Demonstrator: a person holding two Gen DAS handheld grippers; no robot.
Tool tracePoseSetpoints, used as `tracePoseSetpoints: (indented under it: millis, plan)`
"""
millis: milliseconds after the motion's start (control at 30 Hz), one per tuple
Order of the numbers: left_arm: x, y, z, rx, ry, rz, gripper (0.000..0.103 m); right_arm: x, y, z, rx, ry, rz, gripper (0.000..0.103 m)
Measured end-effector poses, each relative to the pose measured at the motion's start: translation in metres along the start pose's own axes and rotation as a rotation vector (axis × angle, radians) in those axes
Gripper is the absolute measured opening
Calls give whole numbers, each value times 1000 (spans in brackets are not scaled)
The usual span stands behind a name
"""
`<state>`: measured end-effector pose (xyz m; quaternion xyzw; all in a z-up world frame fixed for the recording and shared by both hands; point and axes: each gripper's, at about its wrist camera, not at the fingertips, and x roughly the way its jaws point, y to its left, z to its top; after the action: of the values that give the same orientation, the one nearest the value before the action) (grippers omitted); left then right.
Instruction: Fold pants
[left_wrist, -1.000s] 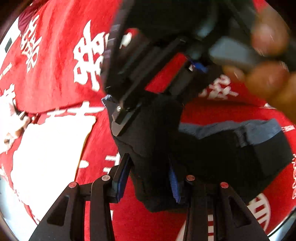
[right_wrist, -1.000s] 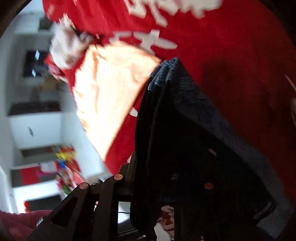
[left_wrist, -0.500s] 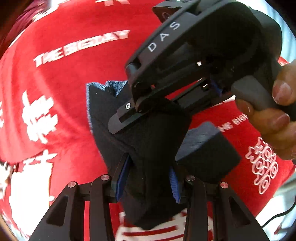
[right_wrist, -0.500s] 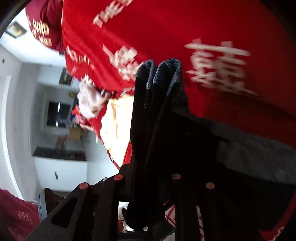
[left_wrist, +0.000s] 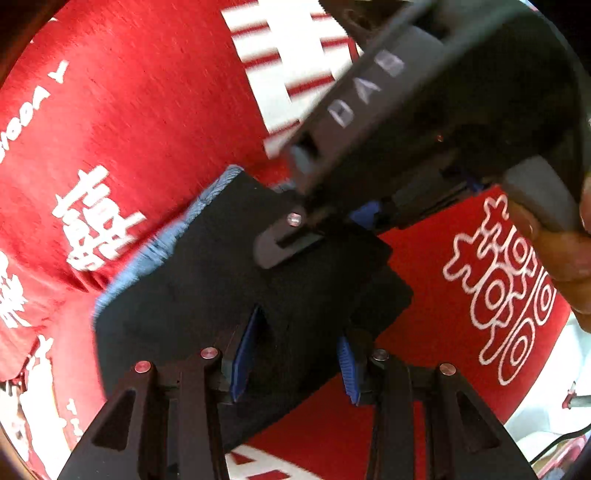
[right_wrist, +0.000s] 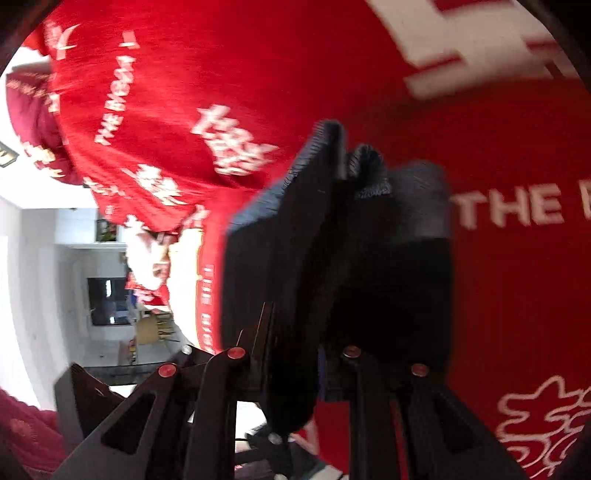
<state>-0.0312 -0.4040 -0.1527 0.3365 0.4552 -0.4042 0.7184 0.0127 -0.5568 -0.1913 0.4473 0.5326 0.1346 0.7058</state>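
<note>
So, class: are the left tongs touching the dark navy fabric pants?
Touching. The left wrist view shows the left tongs closed on the dark navy fabric pants, blue pads pressing the cloth.

Matt dark cloth pants (left_wrist: 207, 295) lie on a red, white-printed woven cloth (left_wrist: 147, 122).

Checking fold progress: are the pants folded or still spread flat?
Folded: the dark pants form a compact layered bundle, pinched by the left gripper and right gripper over the red cloth.
</note>
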Motion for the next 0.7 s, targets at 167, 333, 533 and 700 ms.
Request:
tracePoseSetpoints:
  millis: [167, 333, 533, 700]
  plan:
    - [6, -6, -7, 40, 27, -16, 54, 5, -37, -15, 71, -1, -1, 22]
    - [-16, 38, -16, -113, 51, -93, 75, -10, -42, -29, 100, -43, -40, 26]
    - [-13, 110, -32, -252, 91, 45, 75, -17, -35, -43, 116, -59, -91, 26]
    - [21, 156, -58, -426, 198, 63, 76, -12, -25, -50, 89, -62, -150, 26]
